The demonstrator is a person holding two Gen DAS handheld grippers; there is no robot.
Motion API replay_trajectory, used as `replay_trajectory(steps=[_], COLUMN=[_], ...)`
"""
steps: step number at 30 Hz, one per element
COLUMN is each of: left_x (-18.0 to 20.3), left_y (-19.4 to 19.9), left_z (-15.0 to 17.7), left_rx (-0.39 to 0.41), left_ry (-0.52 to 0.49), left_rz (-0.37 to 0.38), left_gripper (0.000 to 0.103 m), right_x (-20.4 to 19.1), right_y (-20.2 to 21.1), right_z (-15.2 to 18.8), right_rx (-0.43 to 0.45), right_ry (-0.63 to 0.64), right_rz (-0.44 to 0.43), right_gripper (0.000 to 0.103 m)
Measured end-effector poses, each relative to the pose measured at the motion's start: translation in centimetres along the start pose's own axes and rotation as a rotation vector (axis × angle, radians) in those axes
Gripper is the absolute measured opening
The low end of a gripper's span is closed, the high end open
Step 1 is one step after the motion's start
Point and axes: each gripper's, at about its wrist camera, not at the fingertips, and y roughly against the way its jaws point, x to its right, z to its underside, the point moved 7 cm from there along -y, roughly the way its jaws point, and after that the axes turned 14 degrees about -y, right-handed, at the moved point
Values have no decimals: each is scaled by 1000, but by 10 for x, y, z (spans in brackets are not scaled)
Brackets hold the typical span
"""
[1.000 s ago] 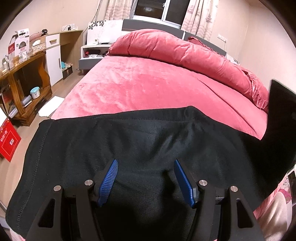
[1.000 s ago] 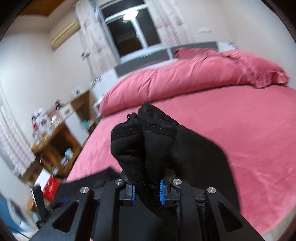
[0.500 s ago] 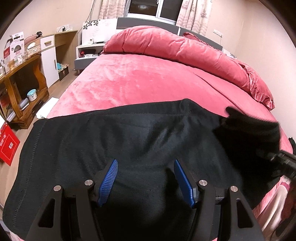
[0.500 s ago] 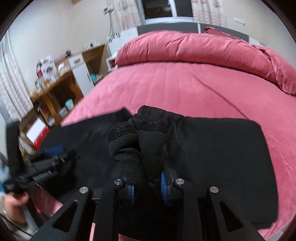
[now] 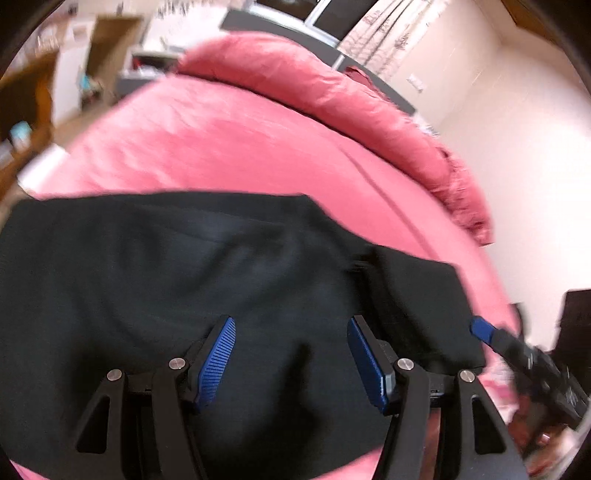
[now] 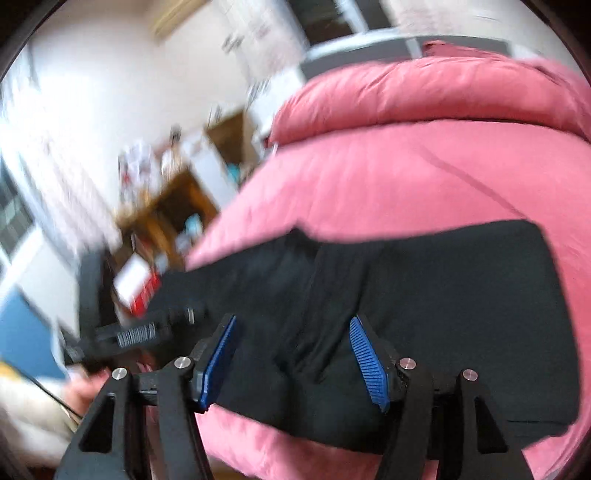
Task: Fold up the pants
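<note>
Pink bedding fills the room's middle, and everything happens at its near edge. Low in the left wrist view the left tool (image 5: pixel 291 360) has its blue pads spread wide with nothing between them, hanging just above black cloth. The right tool (image 6: pixel 291 360) is likewise agape and empty in its own view; its blue tip also pokes in at the lower right of the left view (image 5: pixel 484 330).

Outward from both lie the pants (image 5: pixel 207 280), spread across the foot of the bed (image 5: pixel 236 147). A folded flap (image 6: pixel 443 295) sits on top at the right of the right wrist view, its edge forming a step against the layer beneath. I would judge one fold laid down and let go, with at least another fold left, since the cloth is a long band running off the lower left of the frame.

Beyond, a rolled pink duvet (image 5: pixel 314 88) crosses the upper centre. A wooden shelf unit (image 6: pixel 177 206) and cluttered furniture blur at the left, a dark window (image 6: pixel 325 18) at the top, pale walls around.
</note>
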Motion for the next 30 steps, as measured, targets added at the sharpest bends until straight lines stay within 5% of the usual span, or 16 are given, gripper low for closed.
replay_trajectory(steps=[2,4,6,9,11,12,15,24,30], left_x=[18,35,53,70,76,79,83,71,73], left_y=[-11,-24,-44,-72,-87,-90,-78,-83,-70], left_z=[-5,-10,-13,-11,-7,-6,-8,7,9], left_rx=[-21,-49,-95,-173,-220,-232,-211,-214,-173], left_ry=[-2,-26,-46,-37,-63,-90,-135,-176,-211], left_rz=[79,116,155,191,174,154,147,87,80], left_gripper=[64,65,65,63,52,31,19,24,35], right_x=[25,60,95,129,138,142,139,150,148], right_y=[18,27,30,27,23,20,16,-6,-6], right_z=[-21,-38,-46,-47,-44,-42,-39,-22,-17], right_rx=[78,120,129,116,104,90,80,-7,85], right_ry=[-76,-137,-201,-268,-272,-270,-241,-114,-63], right_rz=[37,164,267,348,359,367,386,511,525], right_gripper=[63,60,40,34,33,33,33,28,29])
